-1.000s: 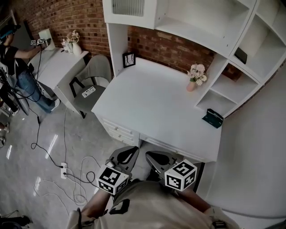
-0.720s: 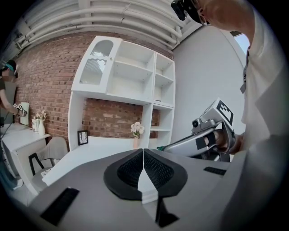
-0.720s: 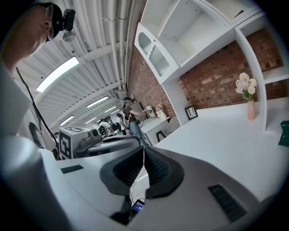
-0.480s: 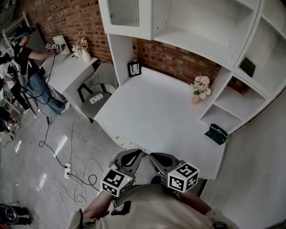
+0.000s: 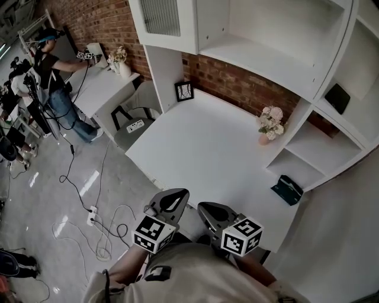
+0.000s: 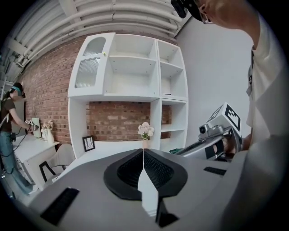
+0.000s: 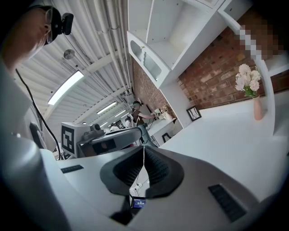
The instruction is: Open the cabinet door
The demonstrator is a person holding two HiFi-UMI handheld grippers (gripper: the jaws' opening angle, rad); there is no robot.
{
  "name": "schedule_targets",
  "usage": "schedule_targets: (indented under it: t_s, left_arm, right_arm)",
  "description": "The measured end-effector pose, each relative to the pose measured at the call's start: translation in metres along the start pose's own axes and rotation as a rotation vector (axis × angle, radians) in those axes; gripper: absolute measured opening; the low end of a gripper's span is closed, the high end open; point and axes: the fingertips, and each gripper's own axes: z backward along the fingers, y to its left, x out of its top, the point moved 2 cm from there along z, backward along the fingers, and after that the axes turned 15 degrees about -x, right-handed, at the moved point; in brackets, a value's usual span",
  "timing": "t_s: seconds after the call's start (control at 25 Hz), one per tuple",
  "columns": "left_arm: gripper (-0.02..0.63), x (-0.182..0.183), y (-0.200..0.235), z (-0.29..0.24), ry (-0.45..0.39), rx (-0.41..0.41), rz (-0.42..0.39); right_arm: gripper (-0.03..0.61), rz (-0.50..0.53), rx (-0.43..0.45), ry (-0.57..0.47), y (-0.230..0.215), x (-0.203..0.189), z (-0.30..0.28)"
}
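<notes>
1. The cabinet door (image 5: 161,18) is closed and hangs above the far-left corner of the counter (image 5: 207,148). The head view cuts off its top. Only the left gripper view shows it whole (image 6: 90,67), with a knob (image 6: 104,53) too small to detail.
2. The hands holding the tools are hidden under the marker cubes (image 5: 153,232).
3. The left hand-held gripper (image 5: 172,200) has its jaws pressed together with nothing between them. It is at the counter's near edge, well short of the door.
4. The right hand-held gripper (image 5: 213,212) is beside it, also closed and empty.
5. A dark green thing (image 5: 287,189) at the counter's right end is too small to identify.
6. Compared with a second ago, more of the door's ribbed pane shows. Both grippers stay closed at the near edge.
</notes>
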Motion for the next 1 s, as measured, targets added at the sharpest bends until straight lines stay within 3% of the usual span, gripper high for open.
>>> schedule_targets:
  t_s: [0.4,1.0]
  left_arm:
    - [0.02,0.013,0.017,-0.031,0.003,-0.041,-0.033]
    - [0.02,0.036,0.107,-0.053,-0.089,-0.094,-0.04]
  right_arm:
    - [0.028,-0.042,-0.041,-0.021,-0.035,0.016,-0.003]
    - [0.028,0.032,-0.187,-0.025,-0.052,0.058,-0.052]
